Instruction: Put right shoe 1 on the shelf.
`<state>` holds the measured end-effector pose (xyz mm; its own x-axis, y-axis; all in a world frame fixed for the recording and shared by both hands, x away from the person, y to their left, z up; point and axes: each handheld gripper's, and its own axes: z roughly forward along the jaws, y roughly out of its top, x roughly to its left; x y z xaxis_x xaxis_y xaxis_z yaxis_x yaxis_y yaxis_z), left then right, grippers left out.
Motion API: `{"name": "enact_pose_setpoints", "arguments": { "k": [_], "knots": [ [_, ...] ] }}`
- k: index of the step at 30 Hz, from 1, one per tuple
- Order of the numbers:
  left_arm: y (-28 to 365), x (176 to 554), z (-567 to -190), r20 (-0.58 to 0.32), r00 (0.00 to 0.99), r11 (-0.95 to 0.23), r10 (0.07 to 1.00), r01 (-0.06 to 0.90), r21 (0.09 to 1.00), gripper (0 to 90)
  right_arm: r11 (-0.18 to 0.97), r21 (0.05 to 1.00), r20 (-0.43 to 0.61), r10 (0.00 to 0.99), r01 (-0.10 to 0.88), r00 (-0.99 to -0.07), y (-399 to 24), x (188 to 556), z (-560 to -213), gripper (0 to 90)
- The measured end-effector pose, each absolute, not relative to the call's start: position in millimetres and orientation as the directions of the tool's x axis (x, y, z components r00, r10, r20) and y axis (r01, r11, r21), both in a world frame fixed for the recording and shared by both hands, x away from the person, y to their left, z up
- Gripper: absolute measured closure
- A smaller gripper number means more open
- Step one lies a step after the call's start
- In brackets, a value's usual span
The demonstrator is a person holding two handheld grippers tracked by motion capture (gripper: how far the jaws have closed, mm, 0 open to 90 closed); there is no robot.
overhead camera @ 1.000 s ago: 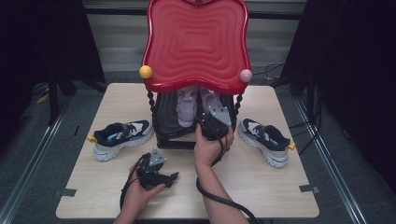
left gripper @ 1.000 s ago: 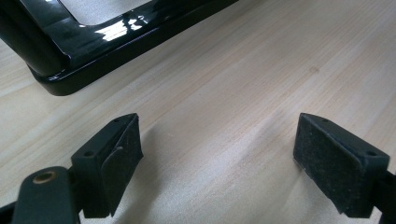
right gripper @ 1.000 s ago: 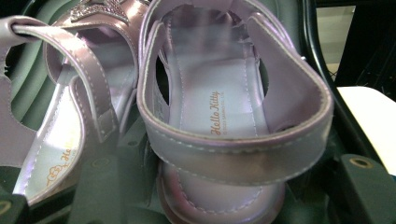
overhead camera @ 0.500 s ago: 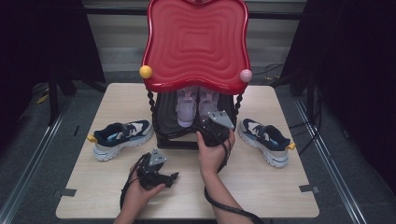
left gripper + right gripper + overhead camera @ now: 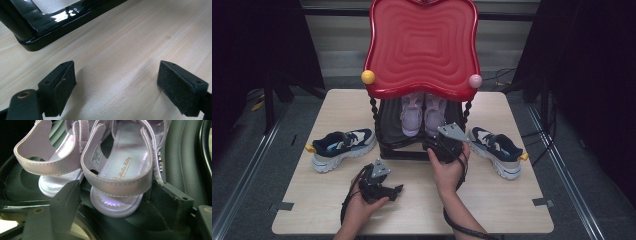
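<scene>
Under the red chair (image 5: 422, 47), on its black seat, the right lilac sandal (image 5: 120, 182) lies heel-first just beyond the right gripper (image 5: 115, 205), long axis running away. Its jaws, just opening, straddle the heel unpressed; the left gripper (image 5: 379, 182) idles released on the bench (image 5: 512, 200).

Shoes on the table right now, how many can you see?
4: a navy sneaker at the table's left, another navy sneaker at its right, two lilac sandals side by side on the rack's lower shelf. More may be hidden.
</scene>
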<state>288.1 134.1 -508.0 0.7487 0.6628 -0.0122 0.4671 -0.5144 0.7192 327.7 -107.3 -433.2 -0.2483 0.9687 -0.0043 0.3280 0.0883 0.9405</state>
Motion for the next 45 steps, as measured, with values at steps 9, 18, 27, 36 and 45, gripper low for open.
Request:
{"name": "enact_pose_setpoints", "arguments": {
  "k": [9, 18, 27, 36, 45],
  "knots": [
    [134.1, 288.1, -508.0, -0.012, 0.749, -0.514, 0.662, 0.467, 0.719, 14.8, 0.106, 0.934, -0.016, 0.967, 0.340, -0.256, -109.0, 330.6, -438.8, 34.0],
    [134.1, 288.1, -508.0, -0.013, 0.749, -0.514, 0.663, 0.467, 0.719, 14.8, 0.072, 0.937, 0.015, 0.970, 0.343, -0.244, -105.6, 332.2, -436.8, 34.5],
    [134.1, 288.1, -508.0, -0.013, 0.749, -0.514, 0.663, 0.467, 0.720, 14.8, 0.098, 0.940, -0.010, 0.965, 0.327, -0.260, -107.4, 333.0, -433.8, 32.3],
    [134.1, 288.1, -508.0, -0.012, 0.749, -0.514, 0.663, 0.467, 0.719, 14.8, 0.124, 0.940, -0.022, 0.952, 0.319, -0.305, -118.7, 324.9, -429.6, 23.3],
    [134.1, 288.1, -508.0, -0.013, 0.749, -0.514, 0.663, 0.467, 0.719, 14.8, 0.158, 0.934, -0.009, 0.907, 0.322, -0.420, -125.6, 302.3, -430.2, 20.5]
  ]
}}
